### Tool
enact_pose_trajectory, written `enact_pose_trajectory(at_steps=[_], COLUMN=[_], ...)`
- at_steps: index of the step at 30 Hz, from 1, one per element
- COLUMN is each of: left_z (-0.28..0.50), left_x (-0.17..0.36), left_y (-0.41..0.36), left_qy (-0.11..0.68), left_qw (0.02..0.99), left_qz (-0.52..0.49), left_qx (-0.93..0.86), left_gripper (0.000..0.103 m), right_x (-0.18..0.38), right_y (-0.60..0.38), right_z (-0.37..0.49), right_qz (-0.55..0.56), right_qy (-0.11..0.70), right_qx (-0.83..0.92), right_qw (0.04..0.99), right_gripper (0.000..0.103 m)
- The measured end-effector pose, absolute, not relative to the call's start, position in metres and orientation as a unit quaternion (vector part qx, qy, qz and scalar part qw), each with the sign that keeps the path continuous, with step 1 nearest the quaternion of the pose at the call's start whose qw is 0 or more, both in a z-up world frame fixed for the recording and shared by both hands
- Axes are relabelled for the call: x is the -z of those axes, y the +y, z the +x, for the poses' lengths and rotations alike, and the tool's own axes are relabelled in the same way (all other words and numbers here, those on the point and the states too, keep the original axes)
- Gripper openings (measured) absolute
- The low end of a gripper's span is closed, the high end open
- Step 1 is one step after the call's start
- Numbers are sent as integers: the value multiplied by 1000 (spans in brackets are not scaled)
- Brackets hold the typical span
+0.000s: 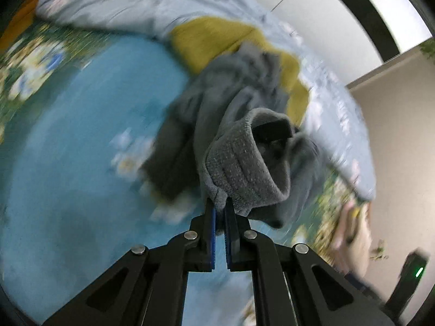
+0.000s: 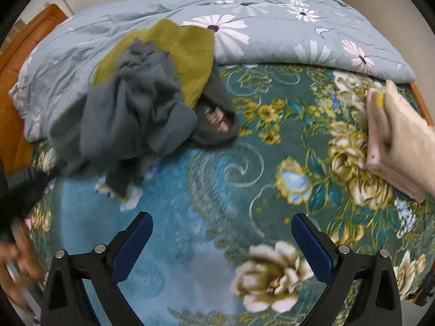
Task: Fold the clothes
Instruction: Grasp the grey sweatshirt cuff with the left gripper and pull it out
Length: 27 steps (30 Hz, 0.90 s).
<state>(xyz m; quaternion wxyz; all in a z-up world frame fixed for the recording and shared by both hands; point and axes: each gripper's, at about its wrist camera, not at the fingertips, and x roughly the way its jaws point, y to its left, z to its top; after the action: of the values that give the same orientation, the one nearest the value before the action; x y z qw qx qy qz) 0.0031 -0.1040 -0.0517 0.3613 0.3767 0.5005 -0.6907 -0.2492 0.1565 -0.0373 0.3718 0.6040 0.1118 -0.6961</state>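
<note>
My left gripper [image 1: 220, 203] is shut on the ribbed cuff of a grey knitted garment [image 1: 239, 163] and holds it lifted above the bed. The same grey garment [image 2: 130, 119] hangs crumpled at the left in the right wrist view, its lower part touching the blanket. An olive-yellow garment [image 2: 187, 54] lies behind it, partly on the quilt. A darker grey piece [image 2: 217, 125] lies beside them. My right gripper [image 2: 221, 244] is open and empty above the blue floral blanket [image 2: 217, 190], apart from the clothes.
A pale blue quilt with daisies [image 2: 272, 27] is bunched along the far side of the bed. A folded pink and cream stack [image 2: 394, 141] lies at the right edge. An orange wooden headboard [image 2: 16, 54] stands at the left. A wall [image 1: 394, 135] is beyond.
</note>
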Motion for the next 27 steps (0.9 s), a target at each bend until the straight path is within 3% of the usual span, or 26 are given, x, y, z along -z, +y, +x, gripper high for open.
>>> enact_pose_trajectory(at_steps=[5, 11, 19, 21, 25, 27], left_z=[71, 149, 169, 165, 142, 122], left_x=[75, 61, 36, 24, 9, 12], left_y=[-51, -58, -62, -56, -38, -34], left_qy=[551, 582, 597, 598, 586, 571], left_qw=[391, 495, 549, 556, 537, 520], left_qz=[394, 329, 325, 315, 321, 344], left_qx=[623, 555, 486, 484, 515, 534], left_gripper=[4, 4, 7, 12, 41, 49], right_x=[41, 48, 67, 75, 90, 93], right_y=[195, 228, 248, 250, 249, 251], right_z=[-235, -238, -230, -228, -232, -235], right_qz=[610, 616, 636, 643, 655, 664], right_qy=[118, 112, 74, 64, 57, 54], right_qx=[685, 683, 657, 647, 633, 625], right_qw=[380, 377, 399, 405, 408, 407], right_gripper=[103, 103, 103, 103, 103, 103])
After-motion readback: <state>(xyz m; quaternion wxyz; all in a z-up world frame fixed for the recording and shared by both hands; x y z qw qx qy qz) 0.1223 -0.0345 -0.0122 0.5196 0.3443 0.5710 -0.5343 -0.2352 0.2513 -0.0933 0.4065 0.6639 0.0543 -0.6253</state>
